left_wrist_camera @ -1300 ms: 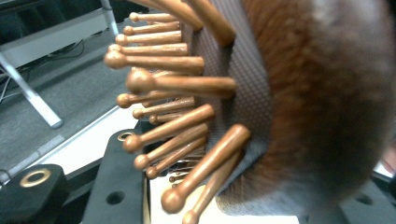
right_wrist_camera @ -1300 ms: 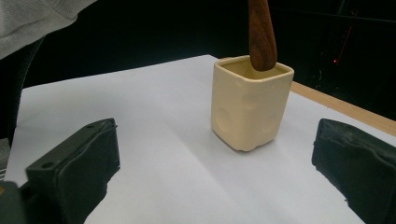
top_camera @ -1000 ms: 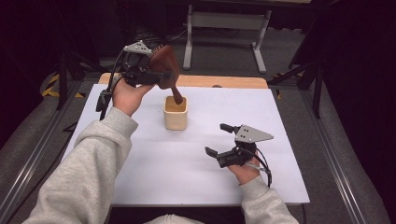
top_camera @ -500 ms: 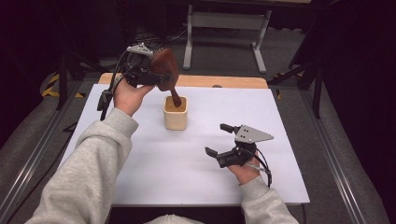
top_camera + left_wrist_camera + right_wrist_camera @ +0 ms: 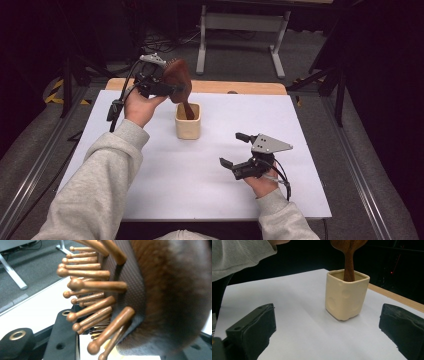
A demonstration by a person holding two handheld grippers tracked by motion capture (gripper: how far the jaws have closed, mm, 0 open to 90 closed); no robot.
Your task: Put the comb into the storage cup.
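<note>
My left hand-held gripper (image 5: 172, 89) grips the brush (image 5: 178, 82) head, its handle down inside the cup (image 5: 188, 126) mid-surface (image 5: 165, 170), while my right hand-held gripper (image 5: 234, 149) rests open near right.

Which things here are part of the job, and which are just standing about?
In the job:
- hairbrush, shut in the left gripper, handle down in the cup
- cup

Standing about:
- right gripper, open, holding nothing
- table
- metal frame on the floor behind
</note>
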